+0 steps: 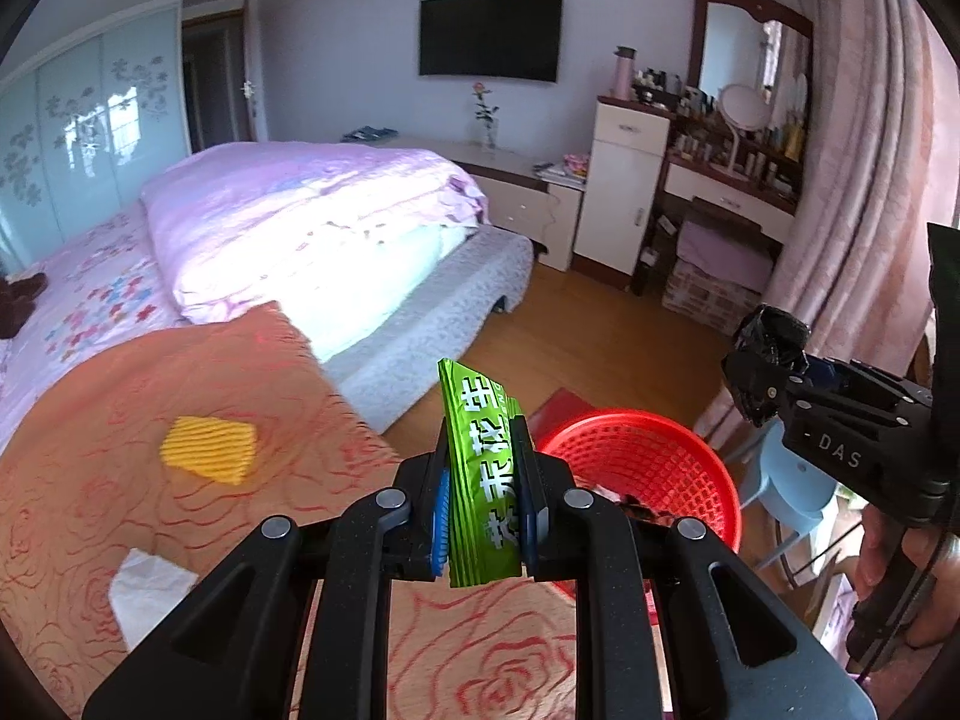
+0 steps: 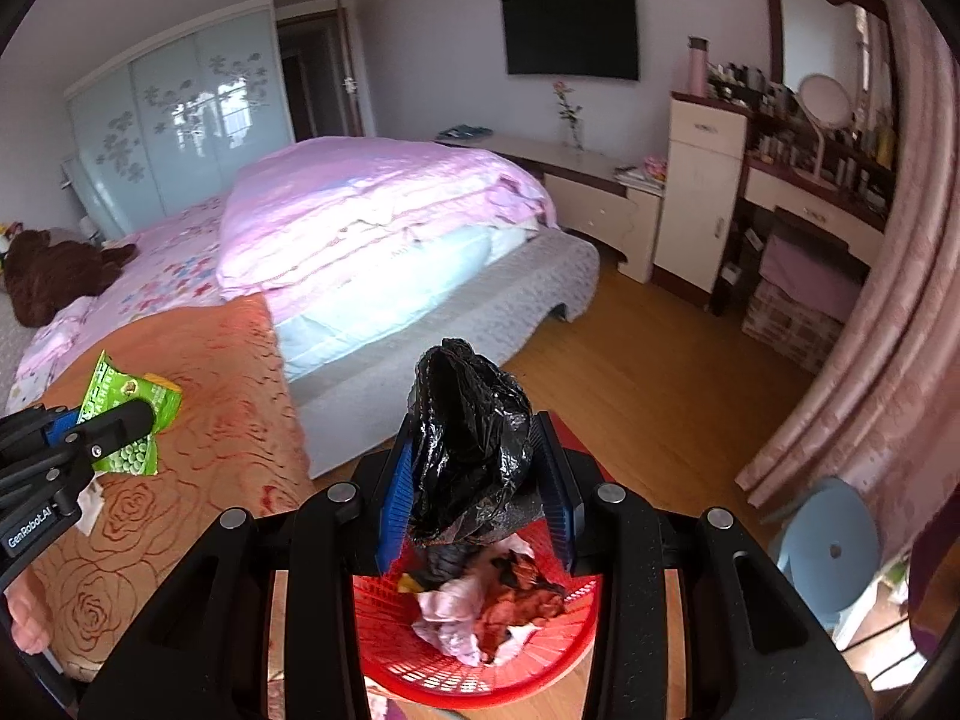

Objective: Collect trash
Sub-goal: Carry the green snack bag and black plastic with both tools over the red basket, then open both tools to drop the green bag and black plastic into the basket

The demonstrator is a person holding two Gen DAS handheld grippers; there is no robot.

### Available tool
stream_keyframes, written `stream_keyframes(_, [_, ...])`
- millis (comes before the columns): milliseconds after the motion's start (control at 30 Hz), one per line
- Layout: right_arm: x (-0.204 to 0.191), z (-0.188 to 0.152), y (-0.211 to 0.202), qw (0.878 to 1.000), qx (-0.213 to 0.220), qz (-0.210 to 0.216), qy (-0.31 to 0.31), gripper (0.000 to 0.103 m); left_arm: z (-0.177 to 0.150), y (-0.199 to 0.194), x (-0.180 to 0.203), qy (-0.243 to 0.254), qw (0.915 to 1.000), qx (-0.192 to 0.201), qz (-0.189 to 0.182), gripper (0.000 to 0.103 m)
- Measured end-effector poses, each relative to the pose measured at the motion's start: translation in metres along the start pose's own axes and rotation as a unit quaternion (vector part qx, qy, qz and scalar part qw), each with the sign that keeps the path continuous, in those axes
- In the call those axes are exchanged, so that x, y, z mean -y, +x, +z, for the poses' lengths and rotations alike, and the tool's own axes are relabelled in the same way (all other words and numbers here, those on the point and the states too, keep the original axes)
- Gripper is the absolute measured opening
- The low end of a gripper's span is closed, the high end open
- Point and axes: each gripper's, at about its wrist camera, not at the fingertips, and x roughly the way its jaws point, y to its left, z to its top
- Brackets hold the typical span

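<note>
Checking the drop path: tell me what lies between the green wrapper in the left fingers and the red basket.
Nothing in the left wrist view: the green wrapper sits just left of the red basket rim, only floor behind.

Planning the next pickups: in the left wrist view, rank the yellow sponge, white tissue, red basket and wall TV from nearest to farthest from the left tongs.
1. red basket, just right of the left tongs.
2. white tissue, lower left, and yellow sponge, left on the cloth: too close to call.
3. wall TV, across the room.
</note>
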Motion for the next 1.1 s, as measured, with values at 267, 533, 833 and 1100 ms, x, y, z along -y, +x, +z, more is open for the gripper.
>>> stream_keyframes(267, [0.016,-0.009,0.006,1.000,-0.010,-0.006,0.025,0.037,0.002,0.025,0.022,0.019,0.9993,-0.027,-0.020,0.016])
stream_keyframes(533, [0.026,-0.014,0.019,0.999,-0.028,-0.004,0.039,0.037,0.000,0.059,0.035,0.030,0.9957,-0.071,-0.050,0.017])
stream_keyframes(833, [0.031,-0.020,0.033,0.997,-0.055,0.007,0.052,0.037,-0.008,0.080,0.046,0.049,0.9905,-0.103,-0.077,0.039])
stream_keyframes(1100, [0.033,-0.023,0.037,0.996,-0.063,0.009,0.059,0.059,-0.013,0.076,0.045,0.054,0.9915,-0.097,-0.069,0.056])
